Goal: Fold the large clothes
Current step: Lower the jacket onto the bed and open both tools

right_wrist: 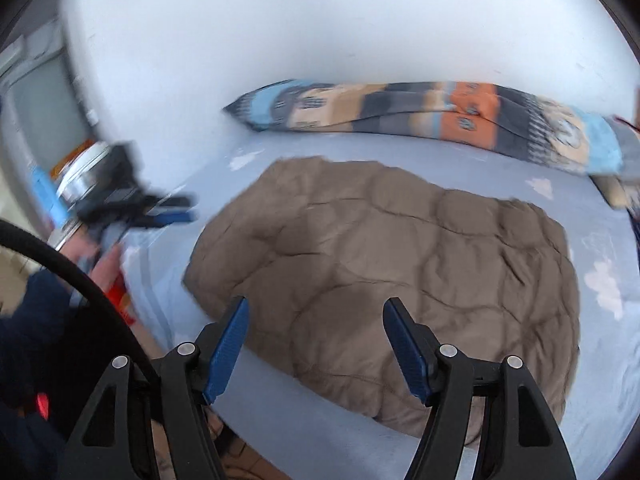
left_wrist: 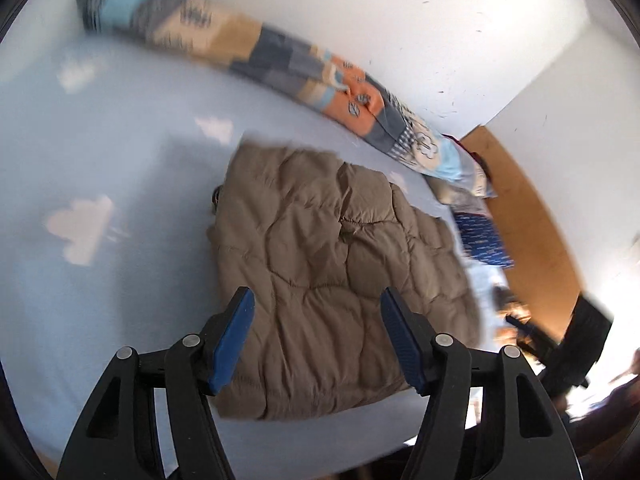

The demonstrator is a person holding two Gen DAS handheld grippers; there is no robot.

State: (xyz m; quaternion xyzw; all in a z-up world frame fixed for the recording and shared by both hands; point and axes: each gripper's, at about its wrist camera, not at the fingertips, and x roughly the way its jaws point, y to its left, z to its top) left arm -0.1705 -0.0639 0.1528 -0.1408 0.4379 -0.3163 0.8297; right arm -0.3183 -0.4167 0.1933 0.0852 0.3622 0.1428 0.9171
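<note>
From my left hand-held gripper [left_wrist: 316,336], the folded brown quilted jacket [left_wrist: 336,280] lies on the light-blue cloud-print bed sheet [left_wrist: 100,160], directly ahead and beneath the spread fingers. The long patchwork bolster pillow [left_wrist: 280,60] lies behind the jacket, against the white wall [left_wrist: 400,12]. From my right hand-held gripper [right_wrist: 316,344], the left one [right_wrist: 132,200] appears left of the jacket, apart from it.

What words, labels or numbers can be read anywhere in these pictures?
None can be read.
Quilt: cartoon patches only, no legible lettering.
Dark blue cloth: pale rows of marks, too blurred to read.
Orange and blue packaging: blurred by motion, unreadable.
Brown jacket: no label visible.
Sheet: white cloud shapes, no text.
</note>
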